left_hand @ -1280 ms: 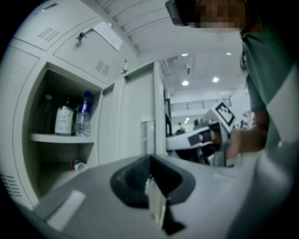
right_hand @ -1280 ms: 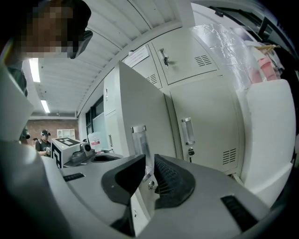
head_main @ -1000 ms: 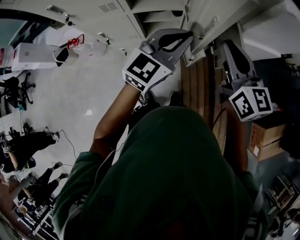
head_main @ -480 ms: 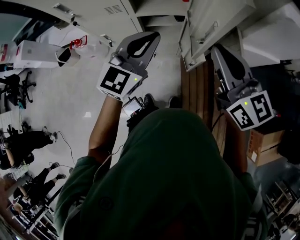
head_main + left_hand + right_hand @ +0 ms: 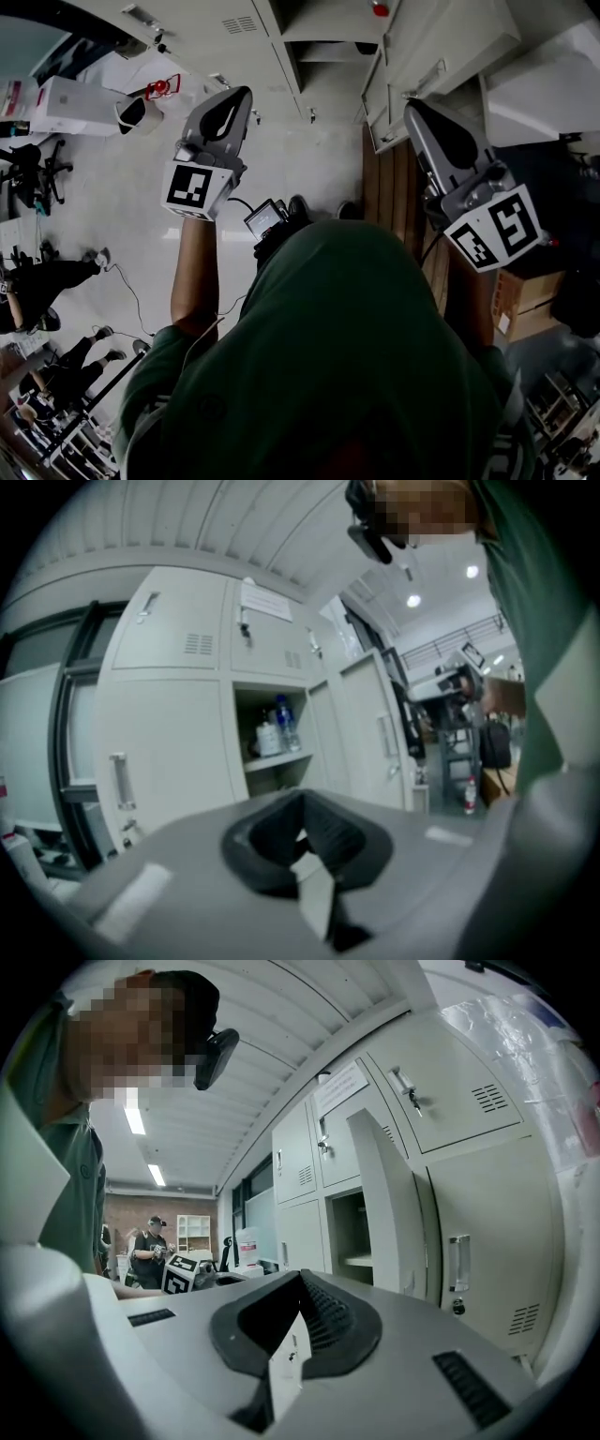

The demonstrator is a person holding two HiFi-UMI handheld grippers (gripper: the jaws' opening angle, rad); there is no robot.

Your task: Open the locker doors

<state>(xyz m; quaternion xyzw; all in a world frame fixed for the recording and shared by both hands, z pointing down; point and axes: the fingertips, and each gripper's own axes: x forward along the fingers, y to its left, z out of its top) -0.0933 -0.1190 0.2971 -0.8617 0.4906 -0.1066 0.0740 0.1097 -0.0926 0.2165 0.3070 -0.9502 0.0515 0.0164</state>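
Head view dim, underexposed; dark hood (image 5: 356, 356) near, pale floor (image 5: 141, 187) brighter. Gripper views brighter, fisheye-bent, black corners. Ceiling strip lights (image 5: 134, 1119) far left, round spots (image 5: 413, 600) far right. White lockers (image 5: 178, 714) evenly lit, no hard shadows. Left gripper view's near foreground soft.

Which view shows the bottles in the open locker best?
The left gripper view: the bottles stand in plain sight inside the open compartment. The right gripper view and the head view each show an open compartment, but no bottles can be made out there.
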